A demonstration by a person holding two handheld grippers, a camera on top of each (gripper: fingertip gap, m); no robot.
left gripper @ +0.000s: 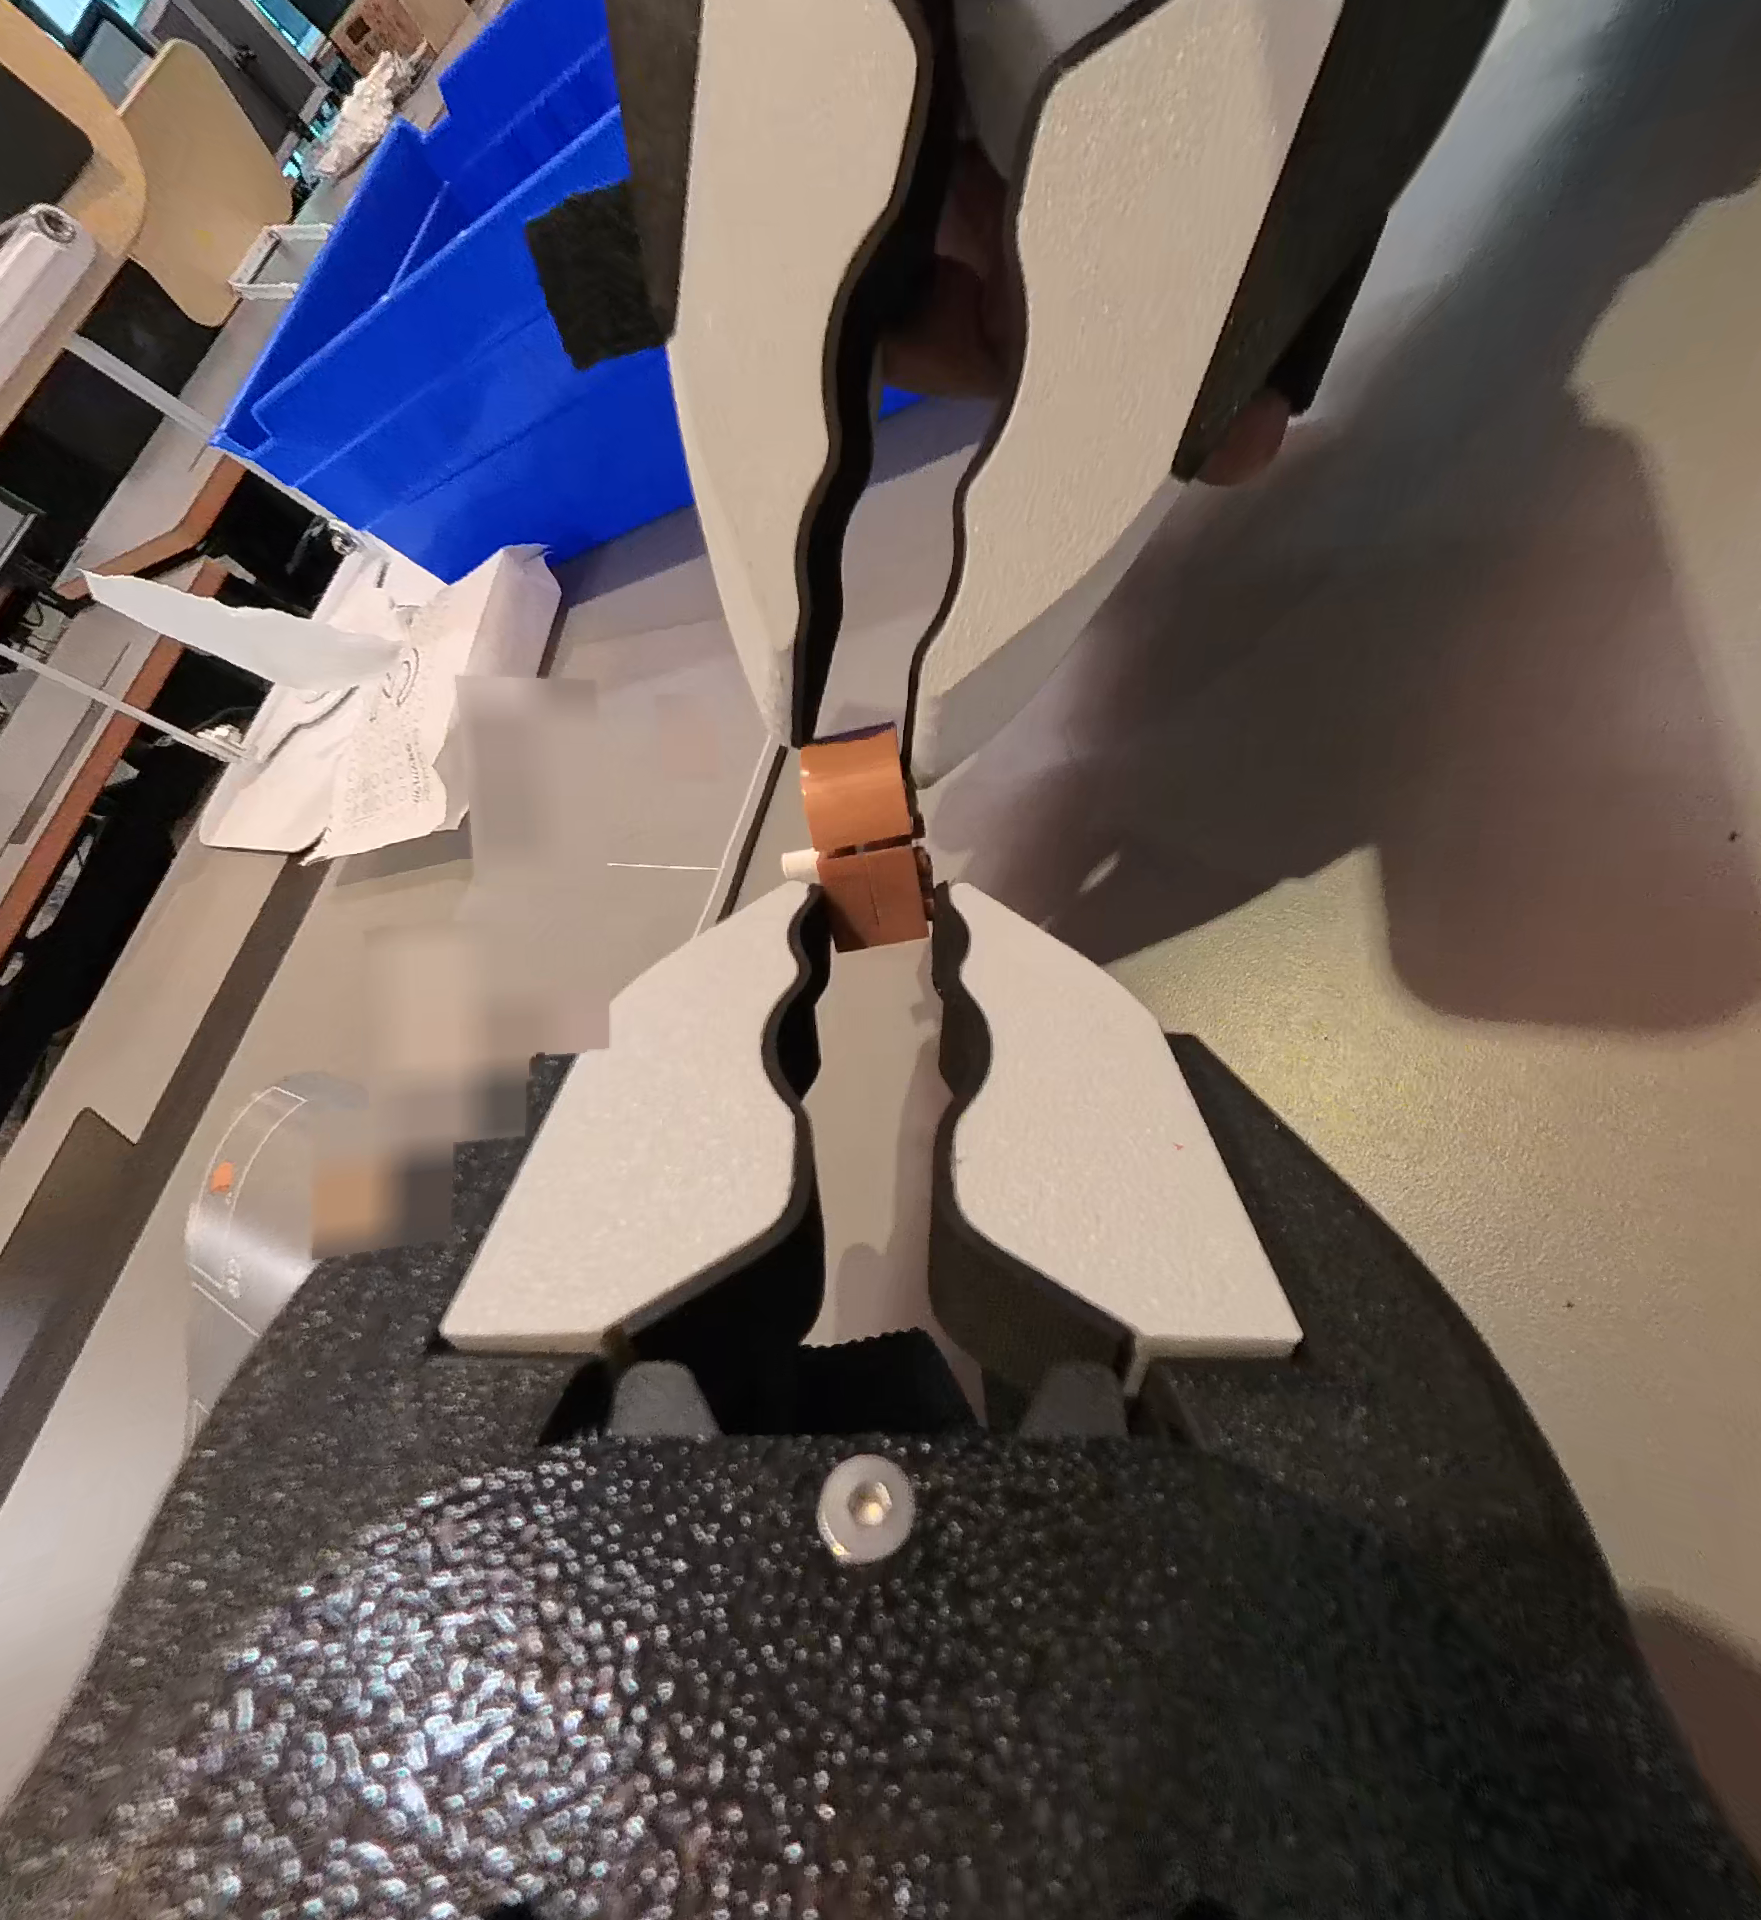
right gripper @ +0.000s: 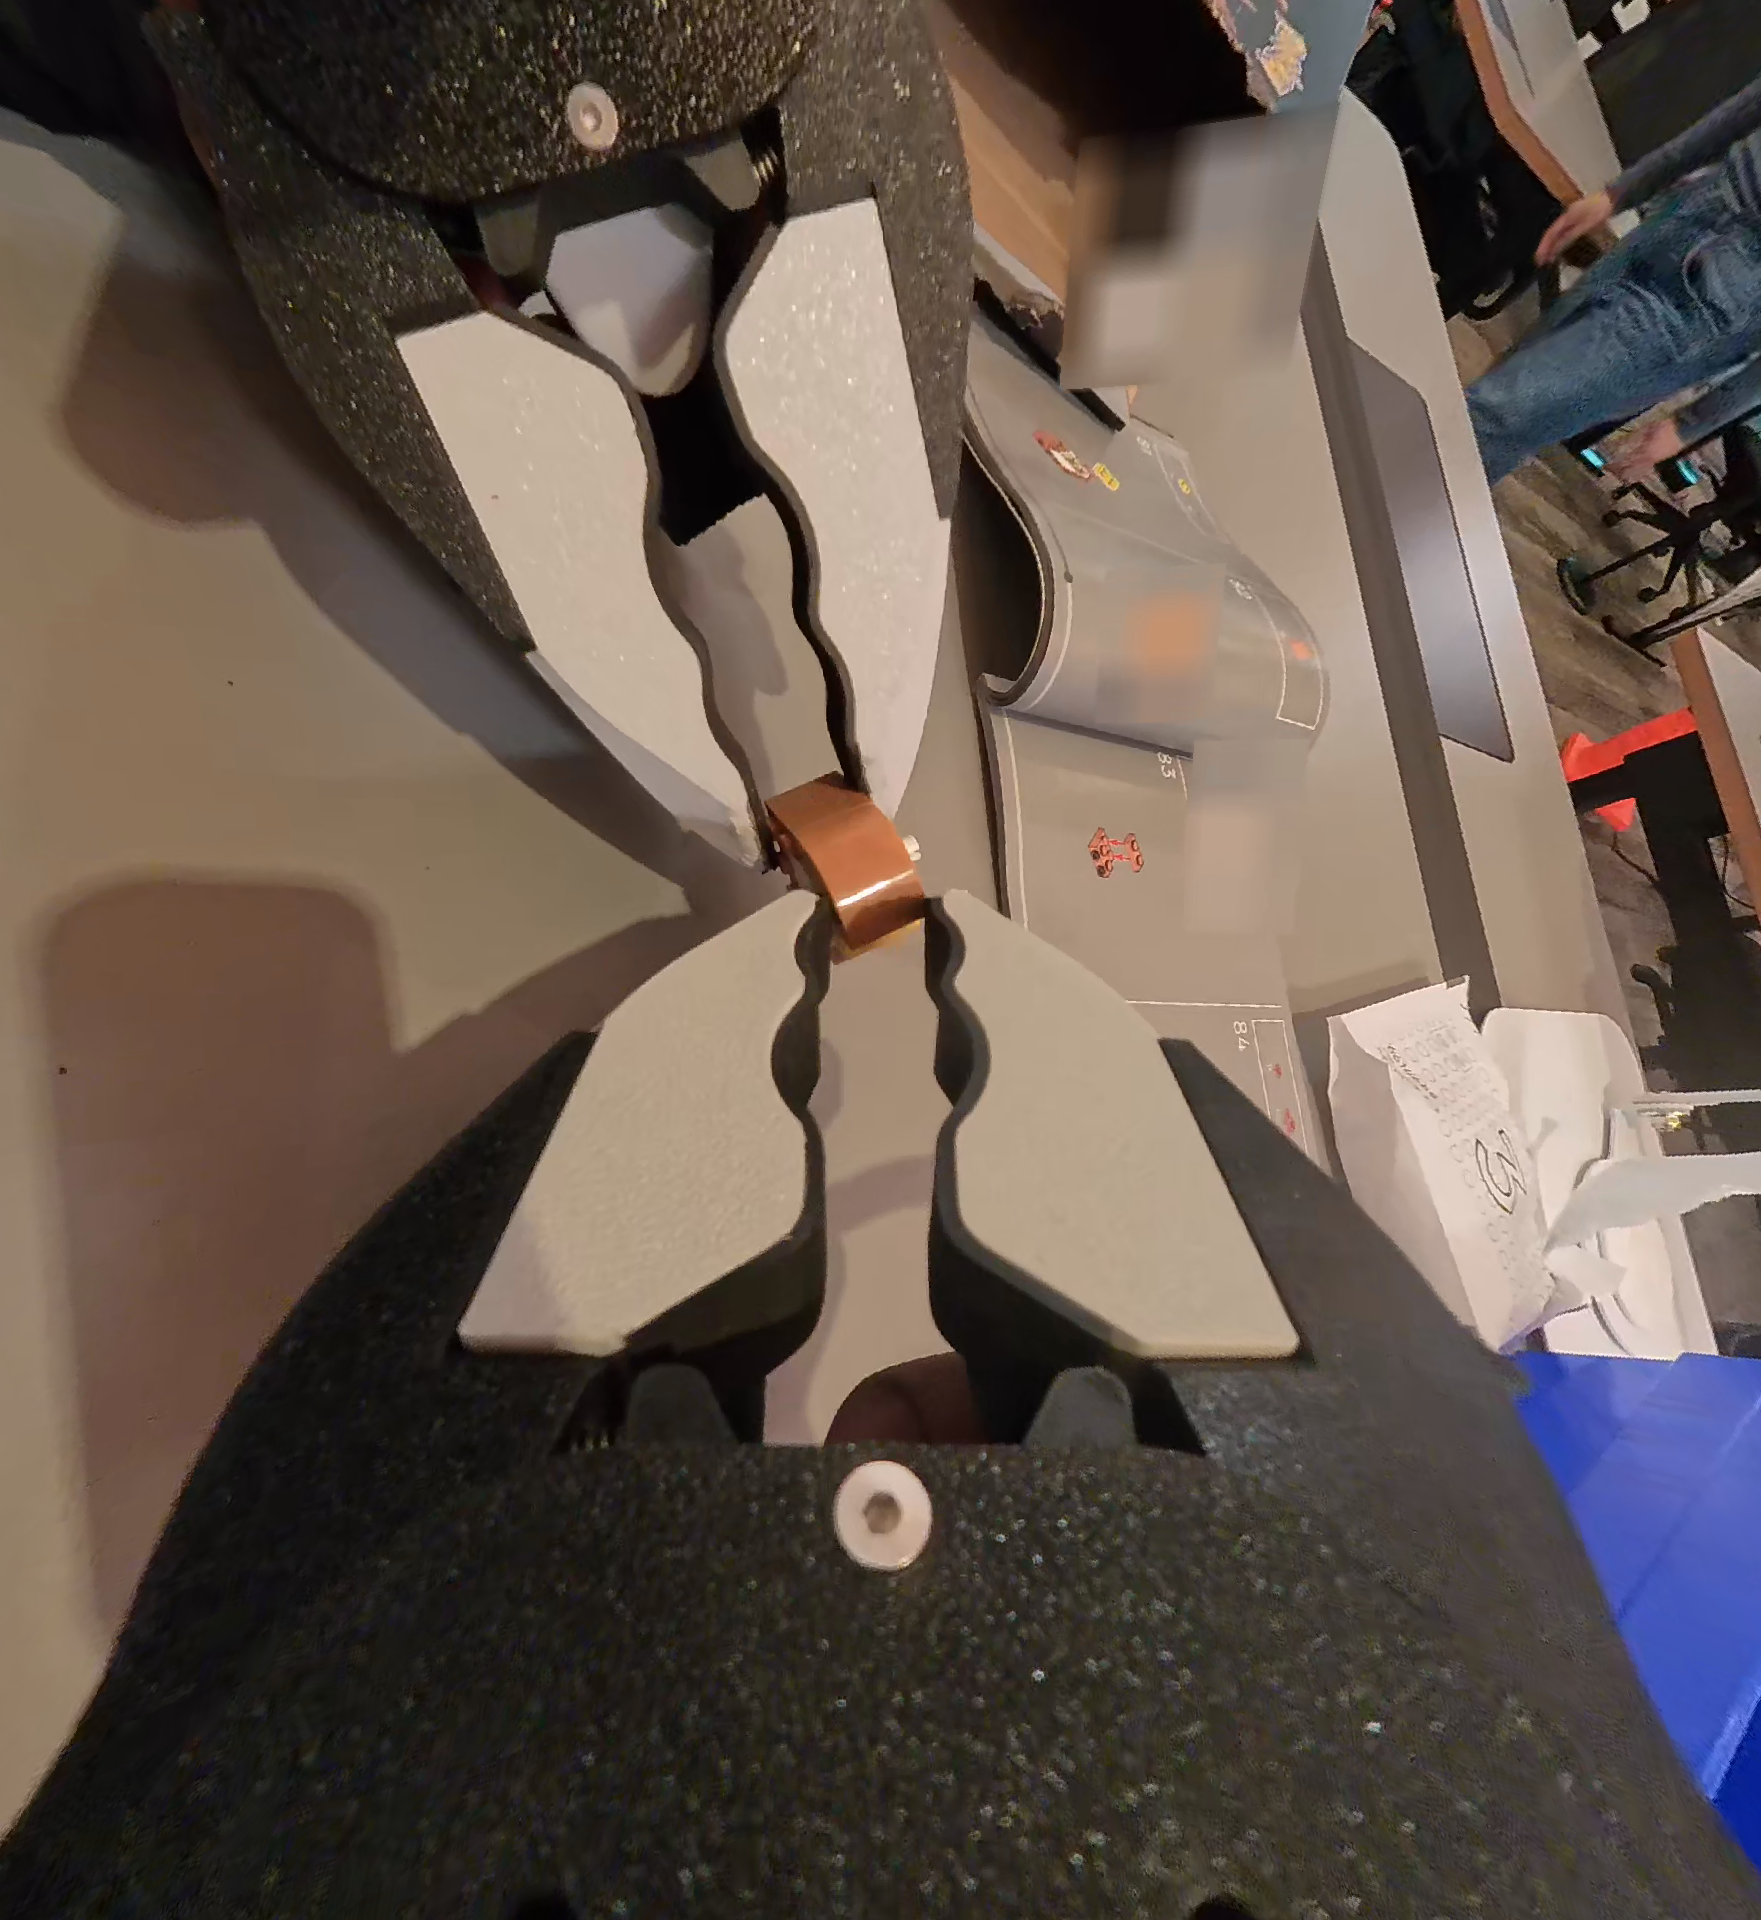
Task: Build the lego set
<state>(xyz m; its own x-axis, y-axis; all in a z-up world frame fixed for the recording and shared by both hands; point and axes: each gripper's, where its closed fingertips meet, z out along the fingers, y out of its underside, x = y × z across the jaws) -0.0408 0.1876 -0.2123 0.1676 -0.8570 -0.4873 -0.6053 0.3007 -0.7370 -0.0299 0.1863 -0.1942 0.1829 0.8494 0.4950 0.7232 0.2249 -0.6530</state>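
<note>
Glossy brown plastic, matt grey tools

Brown brick assembly (right gripper: 845, 868) looks smooth, shiny plastic; tool fingers (right gripper: 689, 1132) matt grey; crumpled white paper (left gripper: 377, 727) at nine o'clock; blue bins (left gripper: 502, 343) smooth plastic.

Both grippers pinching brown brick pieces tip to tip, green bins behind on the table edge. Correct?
Bins are wrong: the bins are blue, not green, seen in the left wrist view. The rest holds: the left gripper and right gripper each pinch a brown brick piece, tips facing.
</note>
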